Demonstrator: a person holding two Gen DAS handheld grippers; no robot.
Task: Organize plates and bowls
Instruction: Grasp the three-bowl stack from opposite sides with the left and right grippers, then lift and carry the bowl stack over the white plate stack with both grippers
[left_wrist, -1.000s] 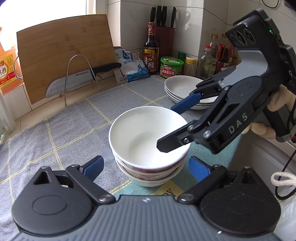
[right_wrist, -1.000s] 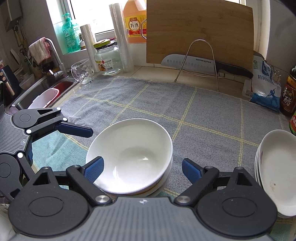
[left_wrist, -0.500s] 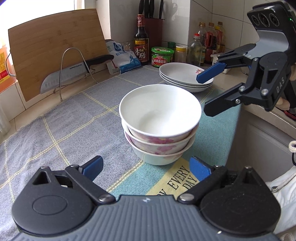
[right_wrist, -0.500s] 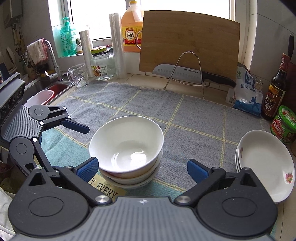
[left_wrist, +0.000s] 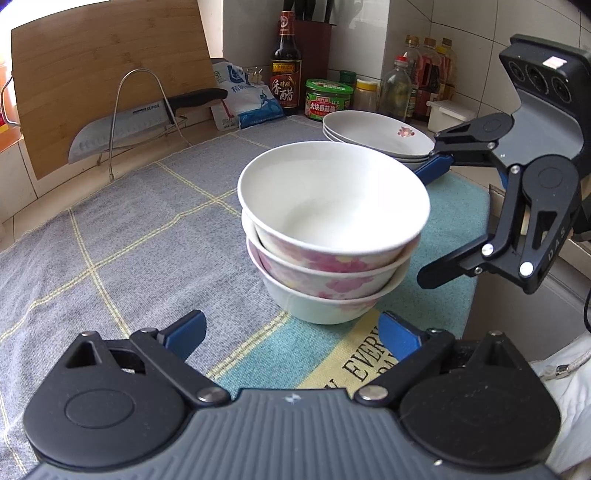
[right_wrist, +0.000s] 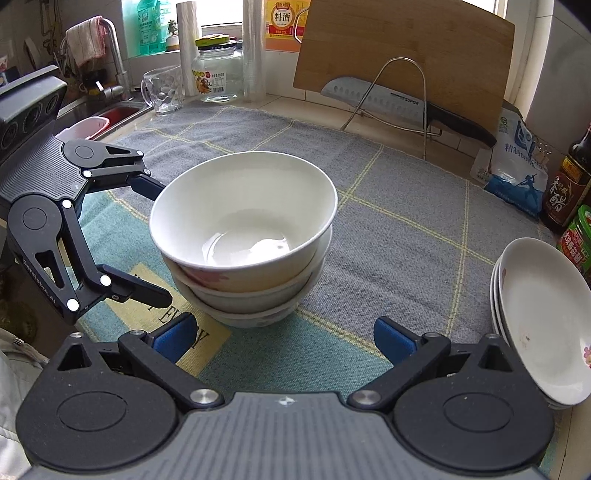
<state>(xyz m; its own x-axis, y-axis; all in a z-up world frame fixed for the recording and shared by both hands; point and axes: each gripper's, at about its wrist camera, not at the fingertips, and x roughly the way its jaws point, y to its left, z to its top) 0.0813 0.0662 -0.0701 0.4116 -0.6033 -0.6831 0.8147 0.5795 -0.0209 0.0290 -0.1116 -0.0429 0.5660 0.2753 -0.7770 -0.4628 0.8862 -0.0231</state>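
A stack of three white bowls with pink flowers (left_wrist: 332, 236) stands on the grey and teal cloth; it also shows in the right wrist view (right_wrist: 247, 236). A stack of shallow white plates (left_wrist: 376, 136) sits behind it, at the right edge of the right wrist view (right_wrist: 543, 317). My left gripper (left_wrist: 291, 334) is open and empty, just in front of the bowls; it also shows in the right wrist view (right_wrist: 151, 240). My right gripper (right_wrist: 282, 338) is open and empty, near the bowls; it appears in the left wrist view (left_wrist: 432, 221) to the right of the stack.
A bamboo cutting board (left_wrist: 107, 74) and a knife on a wire rack (left_wrist: 140, 118) stand at the back. Sauce bottles, jars and a salt bag (left_wrist: 247, 96) line the wall. A sink (right_wrist: 107, 114), glass mug and jar are at the far left. The counter edge (left_wrist: 491, 206) runs at the right.
Both grippers have pulled back and lowered away from the bowl stack. The right gripper's fingers, earlier over the top bowl, now stand beside the stack. The bowls have not moved.
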